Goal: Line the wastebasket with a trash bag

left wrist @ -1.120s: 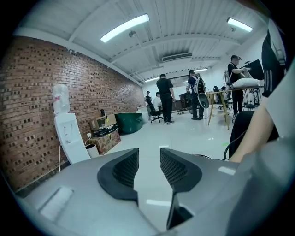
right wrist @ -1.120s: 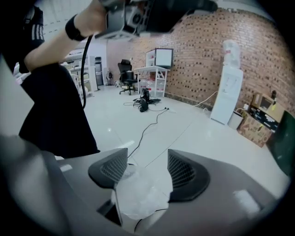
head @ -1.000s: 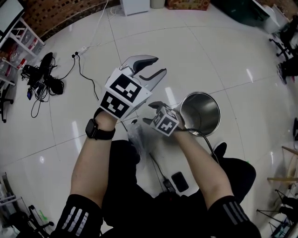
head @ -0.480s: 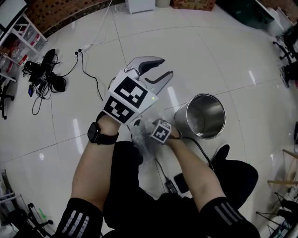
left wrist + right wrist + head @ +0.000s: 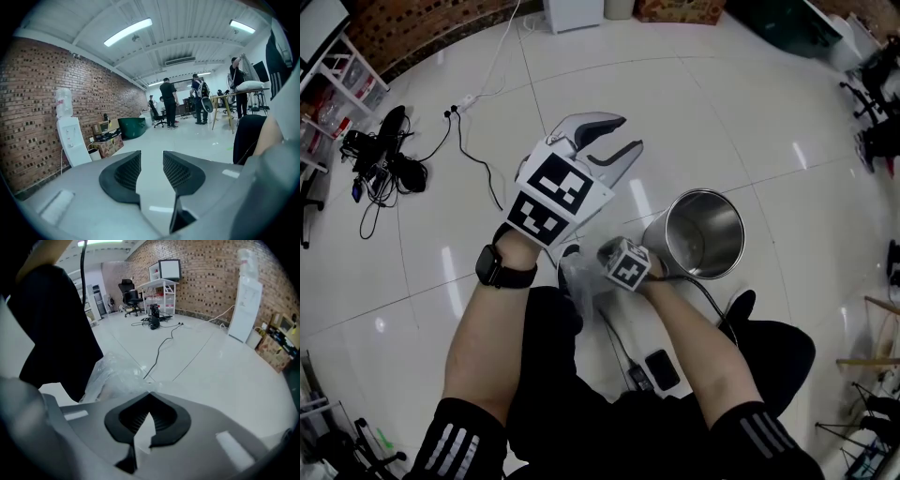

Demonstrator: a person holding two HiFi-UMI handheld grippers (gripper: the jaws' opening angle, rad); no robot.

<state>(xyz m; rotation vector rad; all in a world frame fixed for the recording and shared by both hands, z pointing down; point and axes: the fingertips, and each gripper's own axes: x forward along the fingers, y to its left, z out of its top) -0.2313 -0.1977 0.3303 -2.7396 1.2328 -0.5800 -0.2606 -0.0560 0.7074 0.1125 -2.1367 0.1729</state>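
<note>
Wastebasket (image 5: 712, 225), shiny metal, stands upright and empty on the white floor (image 5: 722, 112), just beside the right tool (image 5: 607, 249). That tool (image 5: 149, 394) points down, its jaws pressed together on the edge of the clear trash bag (image 5: 579, 279), crumpled by the person's knees. The left tool (image 5: 624, 133) is held higher, its jaws spread with nothing between them.

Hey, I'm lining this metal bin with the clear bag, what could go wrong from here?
1. The right gripper seems to pinch only a thin edge of the crumpled trash bag; the film may slip or tear when lifted.
2. The wastebasket stands unheld on glossy floor, the left gripper open and empty above; stretching the bag over its rim could tip it.
</note>
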